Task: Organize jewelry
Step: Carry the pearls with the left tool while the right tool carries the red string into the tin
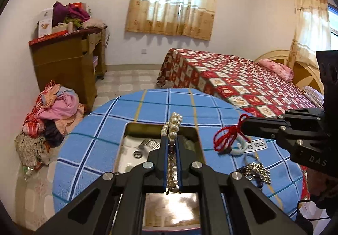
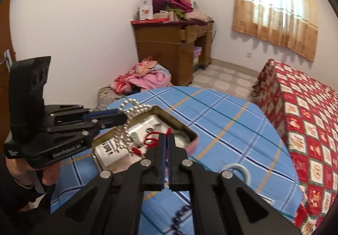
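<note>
Looking down my left gripper (image 1: 173, 140), I see it clamped on a pearl strand (image 1: 174, 125), which hangs above the open tin (image 1: 137, 129) on the blue checked surface (image 1: 105, 129). My right gripper (image 2: 166, 140) is pressed together on a red string (image 1: 227, 135) tied to a pale ring (image 1: 239, 148), held just right of the tin in the left view and over its near edge in the right view. A heap of metal chains (image 1: 256, 171) lies on the surface near the right side. A white card (image 2: 109, 150) sits inside the tin. A hand (image 2: 46, 173) grips the left handle. Beyond the surface stands a bed with a red patterned cover (image 1: 243, 83), and clothes (image 1: 55, 108) are piled on the floor to the far left.
</note>
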The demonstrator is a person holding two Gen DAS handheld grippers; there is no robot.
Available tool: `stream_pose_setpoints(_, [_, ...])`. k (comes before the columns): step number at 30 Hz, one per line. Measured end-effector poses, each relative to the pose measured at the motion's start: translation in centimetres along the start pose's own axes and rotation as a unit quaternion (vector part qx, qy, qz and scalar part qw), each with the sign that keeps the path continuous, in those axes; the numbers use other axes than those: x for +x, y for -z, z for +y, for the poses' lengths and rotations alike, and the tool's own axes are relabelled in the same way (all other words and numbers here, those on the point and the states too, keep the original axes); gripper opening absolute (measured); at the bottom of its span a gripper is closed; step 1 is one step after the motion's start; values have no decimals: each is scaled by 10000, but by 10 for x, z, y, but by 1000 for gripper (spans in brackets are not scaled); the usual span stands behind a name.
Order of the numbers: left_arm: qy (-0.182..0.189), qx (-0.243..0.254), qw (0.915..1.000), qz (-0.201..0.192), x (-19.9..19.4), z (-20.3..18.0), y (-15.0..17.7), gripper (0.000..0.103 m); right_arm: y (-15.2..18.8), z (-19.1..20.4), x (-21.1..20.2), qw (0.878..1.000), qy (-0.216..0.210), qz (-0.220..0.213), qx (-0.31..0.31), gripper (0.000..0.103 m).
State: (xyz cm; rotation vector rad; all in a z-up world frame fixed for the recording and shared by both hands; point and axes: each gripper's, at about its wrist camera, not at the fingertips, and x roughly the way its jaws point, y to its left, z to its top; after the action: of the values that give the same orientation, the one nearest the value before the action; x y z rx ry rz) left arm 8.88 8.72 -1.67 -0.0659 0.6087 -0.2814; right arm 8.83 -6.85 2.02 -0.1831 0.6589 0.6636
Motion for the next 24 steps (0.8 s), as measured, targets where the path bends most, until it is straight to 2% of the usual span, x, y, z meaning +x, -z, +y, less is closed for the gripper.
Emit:
stream_pose_setpoints(9, [-98,-116,9997,198,16,18,18,5,13,17,36,9990,-345,289,11,2])
stream_pose_setpoints(21, [-203,-214,9988,399,29,27,31,6,31,26,59,9975,-331,630,-14,3])
stream_pose_setpoints(22, [-219,-212,9988,376,28,25,30,7,32,26,58,9975,-295,648,-6,7])
stream_pose_setpoints(23, [-264,-213,9988,353,26,24,29,7,33,25,57,9974,-281,657,18,17])
stream_pose_setpoints(24, [-262,-210,9989,335,25,23,28,13,35,24,55,9975,-281,646,52,23])
